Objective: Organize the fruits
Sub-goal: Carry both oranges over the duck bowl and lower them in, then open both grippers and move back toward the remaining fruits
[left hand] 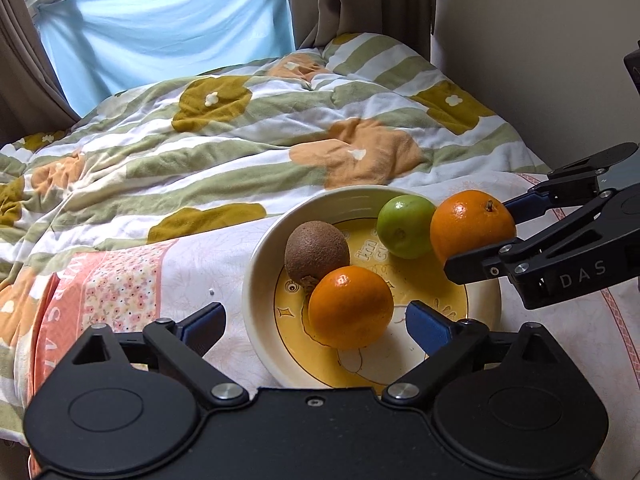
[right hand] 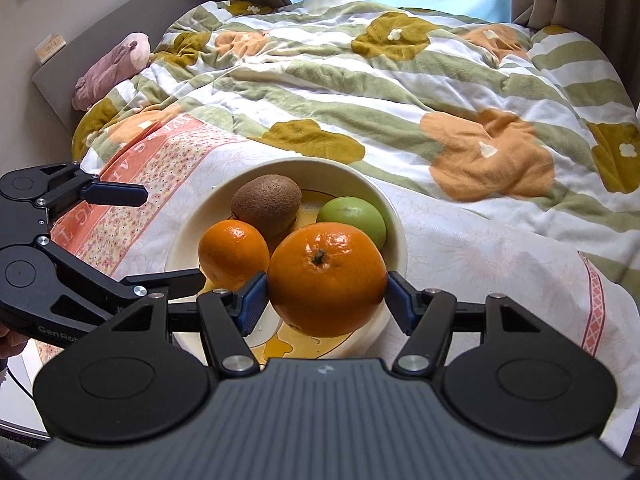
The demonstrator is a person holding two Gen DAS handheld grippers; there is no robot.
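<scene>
A cream bowl (left hand: 256, 272) with a yellow cartoon bottom sits on the bed; it holds a brown kiwi (left hand: 316, 250), a green round fruit (left hand: 404, 226) and a small orange (left hand: 350, 306). My left gripper (left hand: 316, 322) stands open around the small orange, and its blue pads are clear of the peel. My right gripper (right hand: 326, 300) is shut on a larger orange (right hand: 326, 280), which hangs over the near rim of the bowl (right hand: 396, 232). From the left wrist view, that held orange (left hand: 470, 224) is at the bowl's right edge, next to the green fruit.
The bowl rests on a white and pink patterned cloth (left hand: 120, 280) at the front of the bed. A rumpled green-striped flower quilt (left hand: 240, 140) covers the rest. A pink plush toy (right hand: 112, 72) lies at the headboard. Curtains (left hand: 320, 0) and a wall close off the far side.
</scene>
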